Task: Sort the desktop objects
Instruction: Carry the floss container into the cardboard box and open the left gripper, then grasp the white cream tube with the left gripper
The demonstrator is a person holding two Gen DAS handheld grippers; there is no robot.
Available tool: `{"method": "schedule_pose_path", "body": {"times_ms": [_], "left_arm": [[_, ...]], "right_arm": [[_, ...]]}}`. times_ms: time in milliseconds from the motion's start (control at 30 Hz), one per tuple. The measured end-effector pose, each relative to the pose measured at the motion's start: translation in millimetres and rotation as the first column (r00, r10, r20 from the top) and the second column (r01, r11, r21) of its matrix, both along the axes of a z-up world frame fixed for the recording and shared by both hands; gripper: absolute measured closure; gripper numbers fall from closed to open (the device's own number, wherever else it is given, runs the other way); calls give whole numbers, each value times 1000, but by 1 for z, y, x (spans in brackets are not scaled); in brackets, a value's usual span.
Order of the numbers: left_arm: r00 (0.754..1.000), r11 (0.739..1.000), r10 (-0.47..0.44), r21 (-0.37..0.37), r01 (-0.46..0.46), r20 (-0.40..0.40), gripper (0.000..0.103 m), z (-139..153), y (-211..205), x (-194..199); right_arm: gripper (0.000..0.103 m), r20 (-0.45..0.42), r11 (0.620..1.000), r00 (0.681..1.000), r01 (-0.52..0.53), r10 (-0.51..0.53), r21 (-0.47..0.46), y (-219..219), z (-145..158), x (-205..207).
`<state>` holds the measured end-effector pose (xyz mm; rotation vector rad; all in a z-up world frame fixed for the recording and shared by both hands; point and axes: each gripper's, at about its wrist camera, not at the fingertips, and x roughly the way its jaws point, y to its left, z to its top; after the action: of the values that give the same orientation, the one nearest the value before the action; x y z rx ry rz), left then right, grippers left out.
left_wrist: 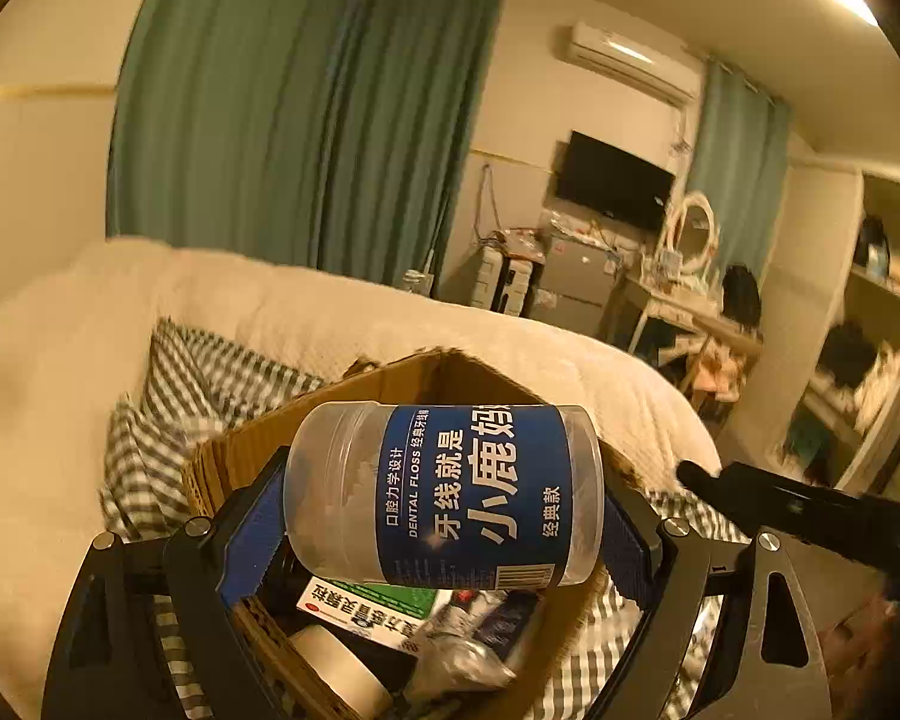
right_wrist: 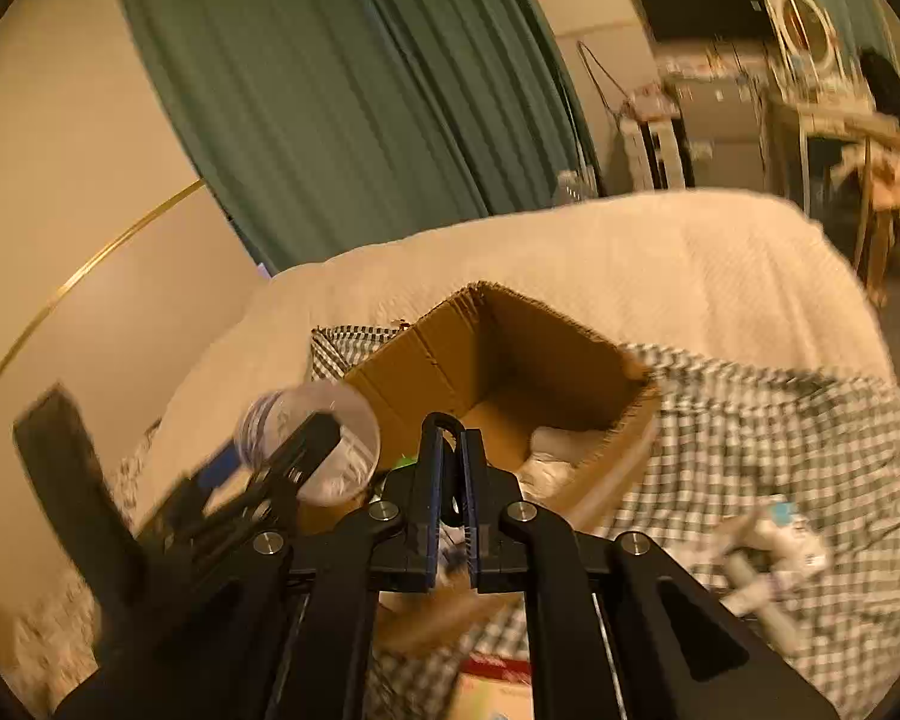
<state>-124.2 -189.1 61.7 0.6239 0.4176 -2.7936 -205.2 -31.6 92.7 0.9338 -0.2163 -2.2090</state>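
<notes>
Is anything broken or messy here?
The cardboard box has a ragged, torn top edge. The floss jar lies sideways in the left tool, above the box. A few things lie loose on the checked cloth. Nothing is spilled.

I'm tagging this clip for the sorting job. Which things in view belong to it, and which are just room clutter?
Part of the job:
- dental floss jar, held in the left gripper over the cardboard box
- right gripper, shut and empty
- packets already in the box
- loose items on the checked cloth

Just lying about:
- television
- round mirror
- curtains
</notes>
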Motion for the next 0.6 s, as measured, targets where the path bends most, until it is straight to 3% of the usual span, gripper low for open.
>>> {"method": "schedule_pose_path", "body": {"times_ms": [100,133,167,233,400,600], "left_arm": [[999,1000,-16,-4,17,35,12,-10,-10,-12],[999,1000,-16,-9,16,39,11,-13,-9,-16],[999,1000,-22,-9,23,43,7,-16,-8,-19],[999,999,-35,-21,36,38,0,-20,-4,-20],[996,991,-23,-127,34,87,0,-20,13,-21],[989,991,-107,-72,114,99,0,-15,33,-7]], "right_arm": [[94,44,999,998,34,-33,-20,-13,-12,-22],[85,54,999,998,42,-40,-27,-16,-14,-27],[75,69,998,997,47,-44,-40,-18,-17,-33],[35,71,996,995,68,-64,-65,-19,-18,-35],[31,54,990,992,121,-117,-79,-1,-15,-29],[31,46,981,981,191,-189,-31,43,-12,-13]]}}
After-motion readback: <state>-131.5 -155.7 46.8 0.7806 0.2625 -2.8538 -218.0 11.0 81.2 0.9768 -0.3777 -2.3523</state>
